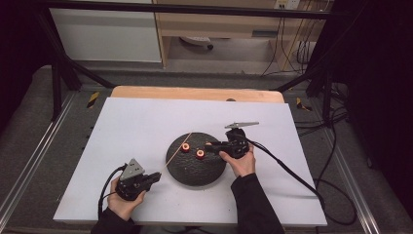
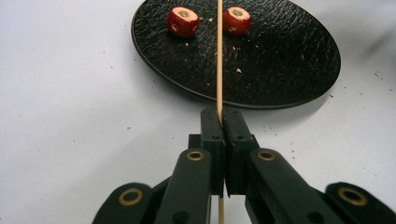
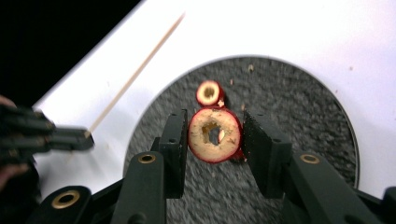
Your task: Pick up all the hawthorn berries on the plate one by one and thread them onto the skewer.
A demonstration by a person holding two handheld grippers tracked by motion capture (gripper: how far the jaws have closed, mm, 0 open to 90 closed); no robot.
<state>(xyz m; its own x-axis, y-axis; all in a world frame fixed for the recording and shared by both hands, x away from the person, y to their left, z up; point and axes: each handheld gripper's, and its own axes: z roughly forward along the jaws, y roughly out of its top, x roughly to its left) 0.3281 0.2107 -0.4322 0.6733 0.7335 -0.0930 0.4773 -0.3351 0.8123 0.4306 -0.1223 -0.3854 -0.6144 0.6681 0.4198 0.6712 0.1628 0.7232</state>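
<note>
Red fruit piece (image 3: 214,135): round, glossy red skin, pale tan cut face with a hollow cored centre, sitting between the jaws of the right hand-held gripper (image 3: 214,140). The jaws are nearly closed on it; the left pad touches its skin, and contact at the right pad cannot be confirmed. It sits over the black plate (image 3: 299,98), which has a rough textured surface with crumbs. A second red piece (image 3: 208,93), smaller in view, lies just beyond on the plate. The left hand-held gripper (image 2: 223,122) is fully closed on a thin wooden skewer (image 2: 219,56), which extends over the plate between the two pieces. The plate rests on the white bench (image 1: 136,126).
</note>
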